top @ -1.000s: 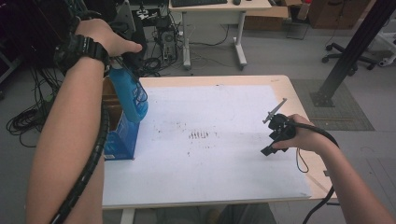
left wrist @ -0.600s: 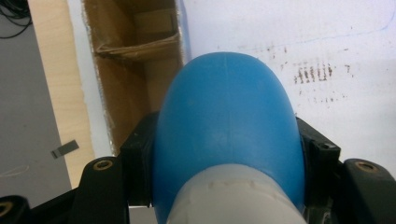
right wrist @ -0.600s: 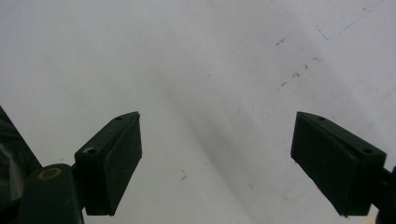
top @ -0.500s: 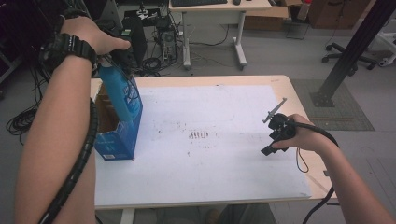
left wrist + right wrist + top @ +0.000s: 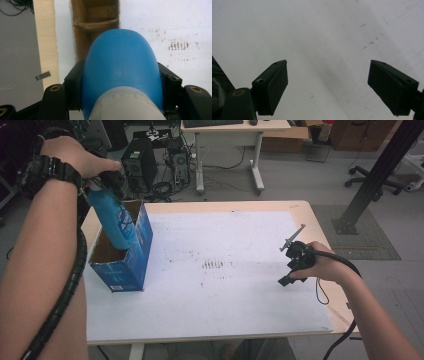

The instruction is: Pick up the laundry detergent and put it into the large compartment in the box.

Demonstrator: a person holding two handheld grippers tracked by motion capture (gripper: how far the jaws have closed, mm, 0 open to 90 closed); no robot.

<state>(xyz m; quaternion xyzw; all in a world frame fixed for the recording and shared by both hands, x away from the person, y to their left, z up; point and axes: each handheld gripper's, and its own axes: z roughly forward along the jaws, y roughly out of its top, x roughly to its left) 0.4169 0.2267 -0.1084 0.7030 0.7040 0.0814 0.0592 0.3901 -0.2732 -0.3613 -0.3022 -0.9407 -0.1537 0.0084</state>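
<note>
Tabletop: bottle (image 5: 120, 70) clamped in left tool (image 5: 120, 87)

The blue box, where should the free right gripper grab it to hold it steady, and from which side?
Grip the blue box by its right wall near the open top rim, coming down from above. The box stands upright and open, so that thin wall should fit between the jaws. The bottle held by the left gripper hangs over the back of the opening, so keep the right gripper toward the front.
</note>
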